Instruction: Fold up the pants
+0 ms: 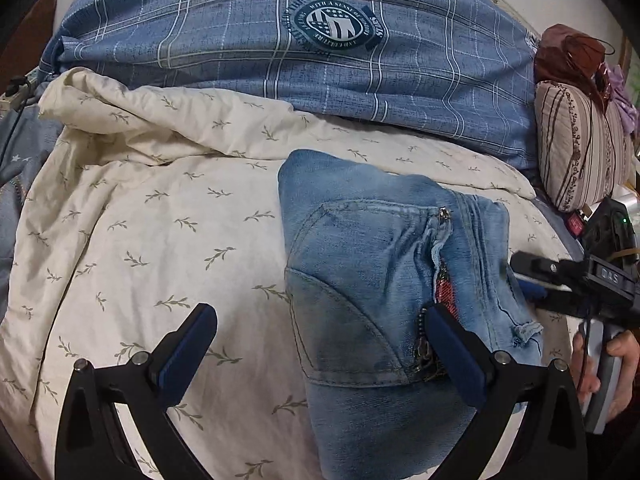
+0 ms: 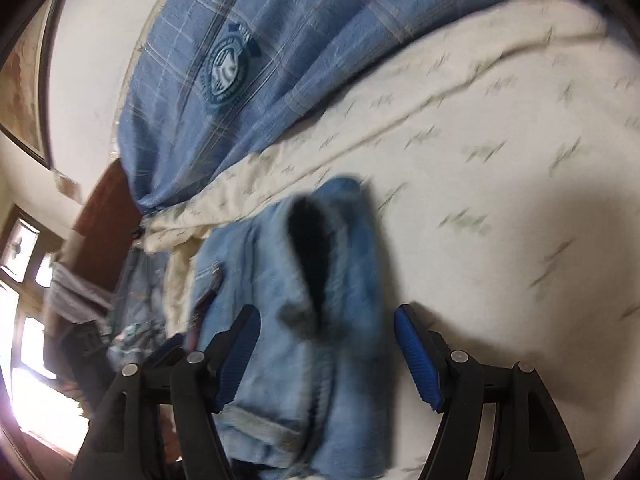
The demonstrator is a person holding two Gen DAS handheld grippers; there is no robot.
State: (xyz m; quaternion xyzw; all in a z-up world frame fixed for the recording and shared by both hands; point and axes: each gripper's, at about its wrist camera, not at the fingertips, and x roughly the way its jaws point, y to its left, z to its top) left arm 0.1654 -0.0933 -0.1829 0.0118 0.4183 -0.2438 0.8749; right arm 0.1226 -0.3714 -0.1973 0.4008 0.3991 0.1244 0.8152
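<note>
Light blue jeans [image 1: 380,280] lie folded into a compact bundle on a cream leaf-print sheet [image 1: 160,220], pocket and zipper facing up. My left gripper [image 1: 320,316] stands open just above them. Its right finger [image 1: 444,332] is over the zipper, and its left finger is over bare sheet. My right gripper [image 1: 524,278] comes in from the right edge of the jeans, held by a hand [image 1: 600,360]. In the blurred right wrist view the jeans [image 2: 320,280] lie between and under the wide-apart fingers of the right gripper [image 2: 326,316], which is open.
A blue plaid duvet [image 1: 280,60] is heaped along the far side of the bed. A striped pillow [image 1: 576,148] with dark red cloth [image 1: 568,52] on it sits at the right. A wooden headboard [image 2: 108,220] and a bright window [image 2: 24,280] show at the left.
</note>
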